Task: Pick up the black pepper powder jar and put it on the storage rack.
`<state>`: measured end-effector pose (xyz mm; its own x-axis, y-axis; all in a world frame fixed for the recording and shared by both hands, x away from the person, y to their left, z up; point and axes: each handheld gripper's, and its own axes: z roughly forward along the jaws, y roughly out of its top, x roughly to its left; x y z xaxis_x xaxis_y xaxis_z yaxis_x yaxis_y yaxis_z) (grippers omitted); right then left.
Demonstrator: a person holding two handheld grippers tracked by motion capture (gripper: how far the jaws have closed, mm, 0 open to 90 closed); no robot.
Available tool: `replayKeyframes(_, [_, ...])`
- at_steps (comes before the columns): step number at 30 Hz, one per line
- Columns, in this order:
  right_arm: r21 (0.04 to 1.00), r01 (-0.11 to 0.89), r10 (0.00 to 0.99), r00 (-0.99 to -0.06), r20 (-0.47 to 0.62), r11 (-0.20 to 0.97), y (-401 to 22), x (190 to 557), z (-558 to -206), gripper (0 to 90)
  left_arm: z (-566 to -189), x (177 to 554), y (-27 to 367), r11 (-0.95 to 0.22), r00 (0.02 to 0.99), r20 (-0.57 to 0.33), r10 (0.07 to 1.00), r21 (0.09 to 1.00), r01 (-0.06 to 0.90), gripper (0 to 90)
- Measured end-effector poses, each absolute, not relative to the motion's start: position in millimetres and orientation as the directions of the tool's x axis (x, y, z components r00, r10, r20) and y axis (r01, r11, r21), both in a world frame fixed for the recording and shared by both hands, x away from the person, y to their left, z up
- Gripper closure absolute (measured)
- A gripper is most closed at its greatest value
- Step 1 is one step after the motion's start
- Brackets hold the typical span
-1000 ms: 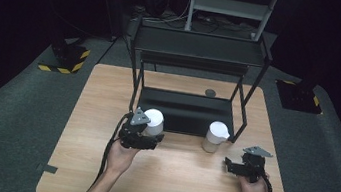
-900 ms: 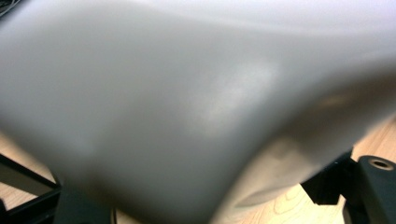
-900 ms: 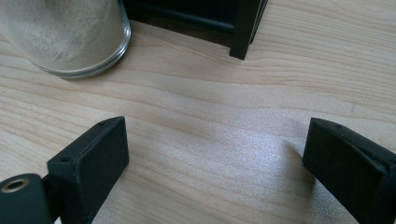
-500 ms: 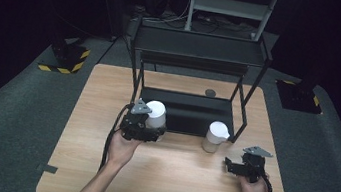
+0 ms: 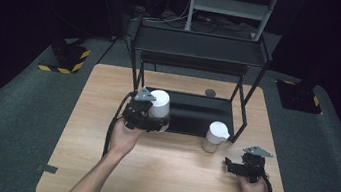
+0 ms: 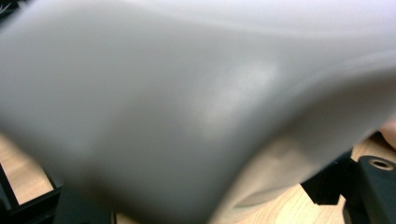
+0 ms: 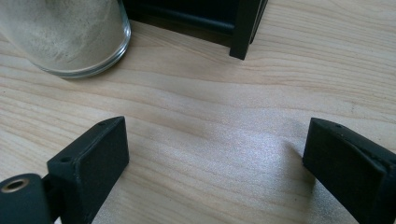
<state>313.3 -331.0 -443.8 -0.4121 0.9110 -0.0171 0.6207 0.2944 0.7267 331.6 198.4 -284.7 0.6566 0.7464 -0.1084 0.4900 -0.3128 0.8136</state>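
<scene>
1. At the front edge of the black rack (image 5: 199, 54), the left gripper (image 5: 147, 118) is closed on a white jar (image 5: 159, 103), held above the tabletop (image 5: 167, 176).
2. In the left gripper view the white jar (image 6: 187, 102) sits pressed up against the camera, blurred.
3. Near the rack's right front leg, a second jar (image 5: 215, 136) stands on the tabletop.
4. The right gripper (image 5: 241, 167) hovers low, just right of that second jar, jaws spread wide with nothing between them.
5. In the right gripper view the second jar's glass base (image 7: 70, 42) stands ahead and left of the right gripper (image 7: 215, 154), apart from it.

A lab-like recording space: a wooden table (image 5: 98, 166) on grey carpet (image 5: 10, 144), black curtained surroundings, hazard-striped stand bases (image 5: 65, 61), cables beneath a far metal shelf (image 5: 231, 6).
</scene>
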Motion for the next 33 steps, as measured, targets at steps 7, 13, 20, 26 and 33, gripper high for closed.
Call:
replayKeyframes(7, [0.727, 0.621, 0.911, -0.412, -0.017, 0.294, -331.0, 313.4, -443.7, 6.4, -264.2, 339.1, 195.7, -0.322, 0.668, -0.102, 0.737, 0.817, 0.479, 30.9])
replayKeyframes(13, [0.726, 0.621, 0.911, -0.413, -0.017, 0.295, -331.1, 313.4, -443.7, 6.4, -251.9, 345.3, 193.2, -0.329, 0.676, -0.099, 0.730, 0.816, 0.475, 30.9])
replayKeyframes(20, [0.727, 0.621, 0.911, -0.413, -0.017, 0.295, -331.1, 313.4, -443.7, 6.4, -239.5, 351.8, 189.4, -0.336, 0.685, -0.097, 0.723, 0.817, 0.470, 30.9])
replayKeyframes(26, [0.727, 0.620, 0.911, -0.412, -0.017, 0.294, -331.1, 313.3, -443.9, 6.4, -223.9, 360.0, 187.1, -0.335, 0.686, -0.096, 0.721, 0.818, 0.467, 30.9])
replayKeyframes(33, [0.727, 0.621, 0.911, -0.412, -0.017, 0.294, -331.0, 313.3, -443.8, 6.4, -202.3, 365.3, 184.0, -0.350, 0.691, -0.077, 0.719, 0.819, 0.455, 30.9])
